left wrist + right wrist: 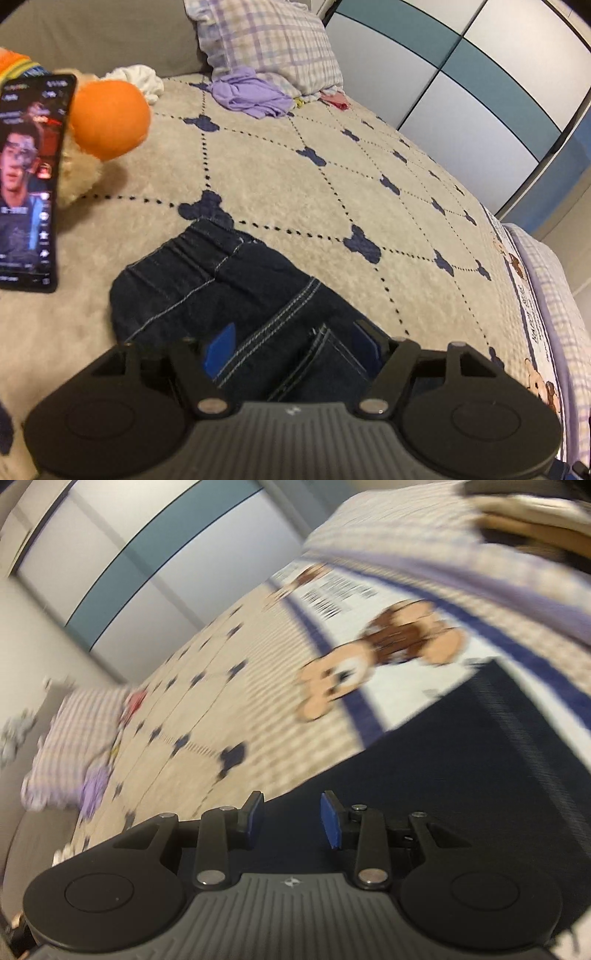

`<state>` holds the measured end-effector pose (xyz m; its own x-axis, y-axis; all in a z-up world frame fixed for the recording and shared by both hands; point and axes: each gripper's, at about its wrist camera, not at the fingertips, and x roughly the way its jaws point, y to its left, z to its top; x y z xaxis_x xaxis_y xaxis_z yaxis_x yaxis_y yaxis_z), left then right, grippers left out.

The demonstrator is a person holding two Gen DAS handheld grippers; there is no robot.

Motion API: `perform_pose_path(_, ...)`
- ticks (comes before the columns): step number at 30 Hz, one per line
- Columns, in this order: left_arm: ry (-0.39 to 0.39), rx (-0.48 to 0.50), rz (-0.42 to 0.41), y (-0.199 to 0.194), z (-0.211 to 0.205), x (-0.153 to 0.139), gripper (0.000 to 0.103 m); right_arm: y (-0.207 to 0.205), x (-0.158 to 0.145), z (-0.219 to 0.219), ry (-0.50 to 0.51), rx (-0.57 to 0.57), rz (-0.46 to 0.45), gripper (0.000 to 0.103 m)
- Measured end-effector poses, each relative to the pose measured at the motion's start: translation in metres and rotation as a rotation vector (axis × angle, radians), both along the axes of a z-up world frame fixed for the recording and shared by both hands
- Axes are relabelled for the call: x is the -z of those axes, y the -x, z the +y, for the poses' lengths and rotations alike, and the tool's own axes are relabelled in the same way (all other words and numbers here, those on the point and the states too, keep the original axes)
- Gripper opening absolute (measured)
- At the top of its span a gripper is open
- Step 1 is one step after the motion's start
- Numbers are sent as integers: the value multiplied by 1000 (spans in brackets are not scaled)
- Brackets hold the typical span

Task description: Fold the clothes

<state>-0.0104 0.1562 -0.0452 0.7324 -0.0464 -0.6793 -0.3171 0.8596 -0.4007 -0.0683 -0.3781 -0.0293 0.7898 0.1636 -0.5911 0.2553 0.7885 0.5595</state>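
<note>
Dark blue jeans (207, 280), folded into a compact bundle, lie on the beige quilted bedspread (295, 177). My left gripper (294, 345) hovers low over their near end with its blue pads (219, 347) spread wide, denim showing between them and no pad pressing on it. The right wrist view is blurred. In it my right gripper (292, 816) stands over a dark cloth (461, 757), probably the same jeans, with a clear gap between its pads (330, 819) and nothing pinched.
A lit phone (29, 177) stands at the left by an orange and tan plush toy (109, 118). A checked pillow (269, 48), a purple garment (251, 96) and a white garment (142, 77) lie at the bed's head. Wardrobe doors (461, 74) run along the right.
</note>
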Motion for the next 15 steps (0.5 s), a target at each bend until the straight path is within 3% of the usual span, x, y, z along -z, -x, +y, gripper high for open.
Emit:
perform_pose_path(2,-13,-3,10,-4,5,9,55,-18,-2,17,-2,-77,4,37)
perform_pose_path(4,-41,-12,41,-9,11,21,28,-36,-2,33,-25,-163,8,37)
perform_pose_path(5,-71,-7,53,-11,13,25,8,-45,-1,41,-38,-207,10,37)
perform_pose_path(6,-103,1,63,-12,14,28,7,-54,0,50,-50,-248,15,37)
perform_pose_path(10,-91,5,47,-9,19,32,6,-96,5,87,-61,-422,39,39)
perform_pose_path(15,-62,-11,28,-7,24,36,6,-138,16,119,-51,-553,53,41)
